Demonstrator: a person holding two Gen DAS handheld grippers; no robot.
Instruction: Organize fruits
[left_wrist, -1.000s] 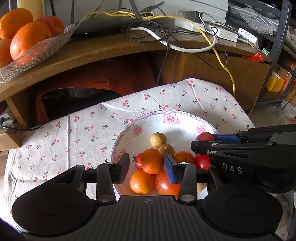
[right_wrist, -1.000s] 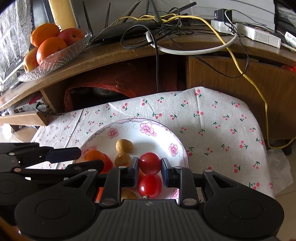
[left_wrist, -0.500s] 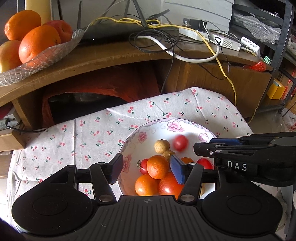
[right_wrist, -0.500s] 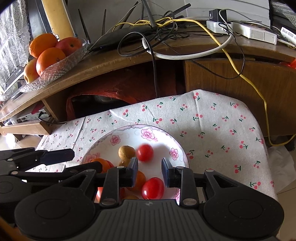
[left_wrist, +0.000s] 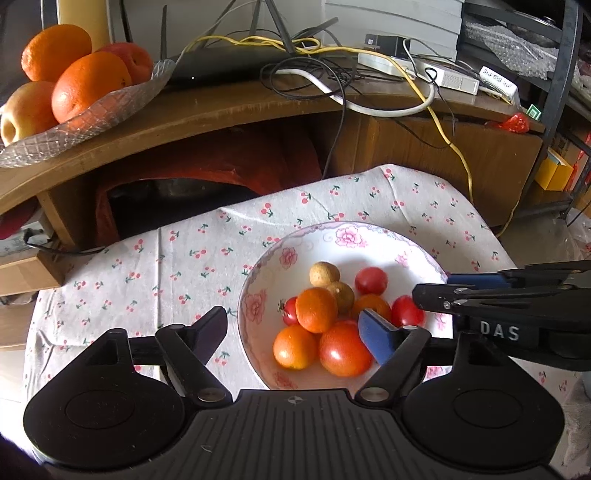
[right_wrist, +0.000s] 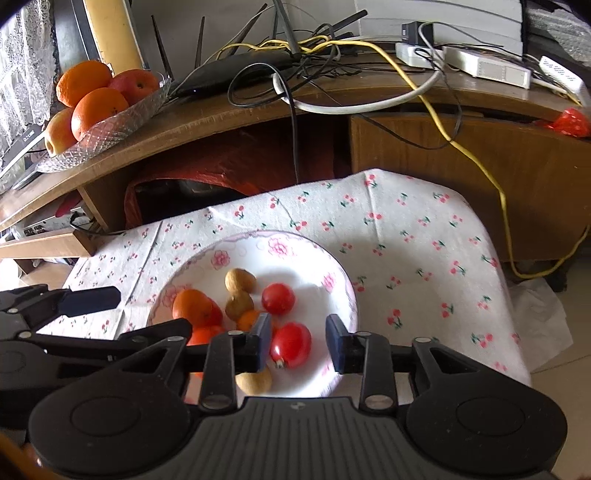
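Observation:
A white floral bowl (left_wrist: 417, 247) (right_wrist: 343, 291) on a cherry-print cloth holds several small fruits: oranges (left_wrist: 316, 309), red tomatoes (left_wrist: 371, 280) (right_wrist: 278, 298) and brown longans (left_wrist: 324, 273) (right_wrist: 240, 279). My left gripper (left_wrist: 291, 326) hangs open above the bowl's near left side, nothing between its fingers. My right gripper (right_wrist: 297, 338) is open too, over the bowl's near right part, with a red tomato (right_wrist: 290, 345) lying in the bowl below its jaws. Each gripper shows at the edge of the other's view.
A glass dish (left_wrist: 107, 107) (right_wrist: 110, 127) with big oranges and apples sits on the curved wooden shelf (left_wrist: 221, 110) behind. A router, cables (right_wrist: 369, 66) and power strips (left_wrist: 436, 74) crowd the shelf. The cloth (right_wrist: 424, 236) drapes over the low table's edges.
Both grippers opened wider and pulled back upward. The red tomato that my right gripper held a second ago now rests in the bowl beside the longans.

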